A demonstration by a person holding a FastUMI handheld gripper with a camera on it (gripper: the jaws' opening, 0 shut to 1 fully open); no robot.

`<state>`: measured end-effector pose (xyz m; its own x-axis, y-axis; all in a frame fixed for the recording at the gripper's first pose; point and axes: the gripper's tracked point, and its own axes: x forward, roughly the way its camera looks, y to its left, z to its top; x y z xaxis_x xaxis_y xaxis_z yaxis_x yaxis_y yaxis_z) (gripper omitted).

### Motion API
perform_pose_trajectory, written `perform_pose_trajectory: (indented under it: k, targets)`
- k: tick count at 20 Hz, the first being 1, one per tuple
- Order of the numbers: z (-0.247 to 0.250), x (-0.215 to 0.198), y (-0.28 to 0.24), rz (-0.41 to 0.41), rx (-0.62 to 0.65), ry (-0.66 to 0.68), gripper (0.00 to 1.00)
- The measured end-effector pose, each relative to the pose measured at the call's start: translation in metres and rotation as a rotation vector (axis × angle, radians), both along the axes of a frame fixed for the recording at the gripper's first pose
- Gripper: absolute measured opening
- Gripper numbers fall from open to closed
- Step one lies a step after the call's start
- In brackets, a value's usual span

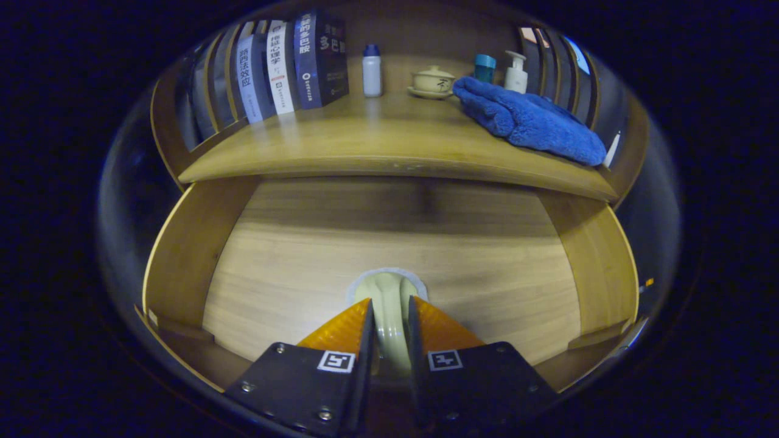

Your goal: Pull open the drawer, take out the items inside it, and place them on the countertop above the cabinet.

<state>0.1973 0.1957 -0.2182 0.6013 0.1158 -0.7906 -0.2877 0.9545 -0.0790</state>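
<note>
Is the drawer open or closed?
Open: the drawer is pulled out under the countertop, its wooden bottom showing. The tongs pinch a pale item inside.

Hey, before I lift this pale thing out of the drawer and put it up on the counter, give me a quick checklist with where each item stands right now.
1. Drawer pulled open: ok, its wooden floor and both side walls show.
2. Gripper shut on the pale green item: ok, it sits between the two fingers, both pressing on it.
3. Grip secure enough to lift: cannot tell.
4. Free spot on the countertop: ok, bare wood between the books and the blue towel.
5. Lift path past the countertop's front edge: cannot tell, the edge overhangs the drawer.
6. Other items left in the drawer: cannot tell, the back is in shadow.
</note>
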Motion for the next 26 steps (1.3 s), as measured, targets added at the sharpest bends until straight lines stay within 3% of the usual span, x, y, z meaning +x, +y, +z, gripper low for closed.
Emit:
perform_pose_trajectory:
  k: [1,6,10,16,19,26]
  targets:
    - [0.008,0.002,0.002,0.004,-0.006,-0.02,0.12]
    - [0.04,0.005,0.007,-0.009,0.004,-0.105,0.12]
    - [0.092,0.013,0.024,-0.01,0.064,-0.245,0.12]
    - [0.164,0.071,0.047,-0.043,0.159,-0.453,0.12]
    - [0.166,0.101,0.052,-0.053,0.177,-0.487,0.12]
    - [0.154,0.14,0.058,0.007,0.144,-0.544,0.12]
